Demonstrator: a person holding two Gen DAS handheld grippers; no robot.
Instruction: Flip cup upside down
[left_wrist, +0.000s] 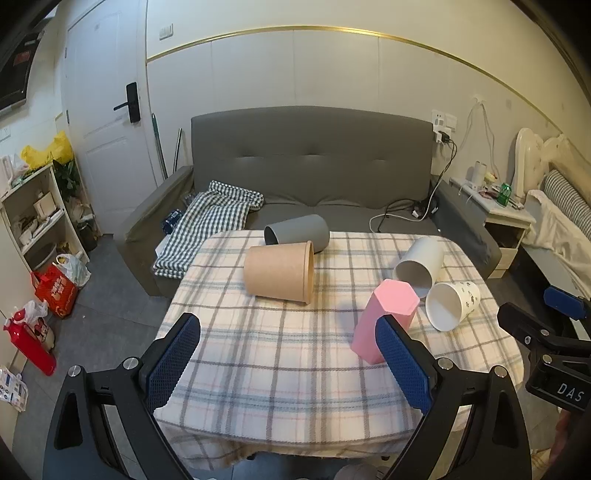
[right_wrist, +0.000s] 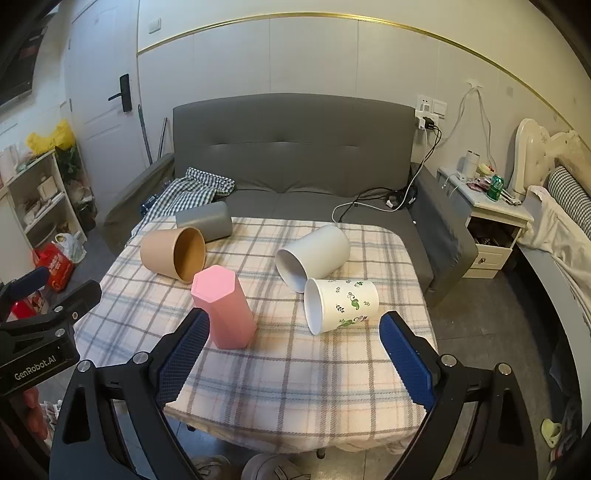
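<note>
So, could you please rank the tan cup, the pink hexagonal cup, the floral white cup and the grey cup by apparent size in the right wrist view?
1. Pink hexagonal cup, though nearest the camera.
2-3. Floral white cup and tan cup: too alike to rank.
4. Grey cup, farthest and partly hidden.

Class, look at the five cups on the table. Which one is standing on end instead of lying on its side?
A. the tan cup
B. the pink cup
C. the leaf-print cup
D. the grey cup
B: the pink cup stands on end with a closed hexagonal face on top, while the other four lie on their sides.
</note>
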